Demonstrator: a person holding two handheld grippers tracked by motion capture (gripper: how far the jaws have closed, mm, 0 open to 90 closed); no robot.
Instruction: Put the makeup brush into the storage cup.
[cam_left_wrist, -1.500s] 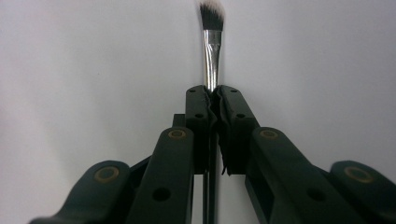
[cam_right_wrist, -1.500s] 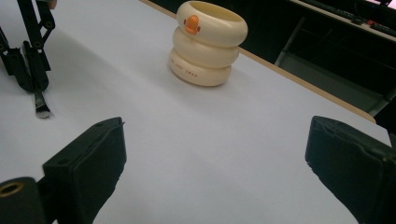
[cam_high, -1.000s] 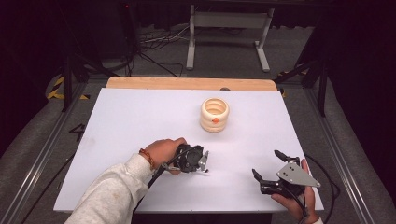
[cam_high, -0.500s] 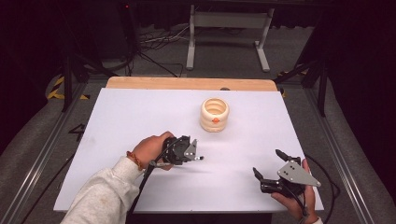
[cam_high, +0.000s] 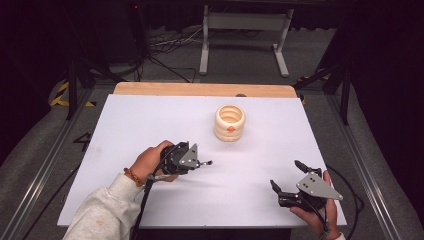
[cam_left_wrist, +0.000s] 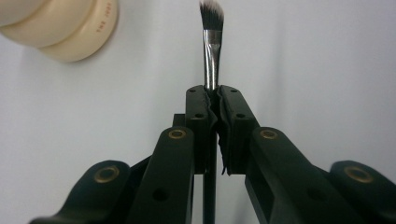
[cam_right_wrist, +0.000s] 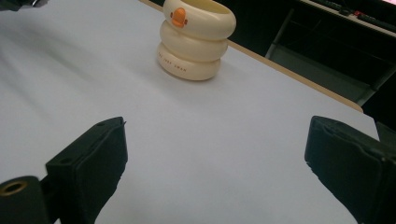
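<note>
The left gripper (cam_high: 192, 161), left of centre in the high view, has its jaws clamped on a small makeup brush (cam_left_wrist: 211, 56). They pinch it at the metal ferrule, so the bristle tip sticks out past the jaws, free to be aimed. That tip points toward the cream ribbed pot (cam_high: 230, 122) with an orange duck emblem, which stands upright above centre on the white counter (cam_high: 150, 120), apart from both grippers; its open mouth looks like the likely place for the brush. The right gripper (cam_high: 289, 181), at lower right, holds nothing, its jaws spread wide.
</note>
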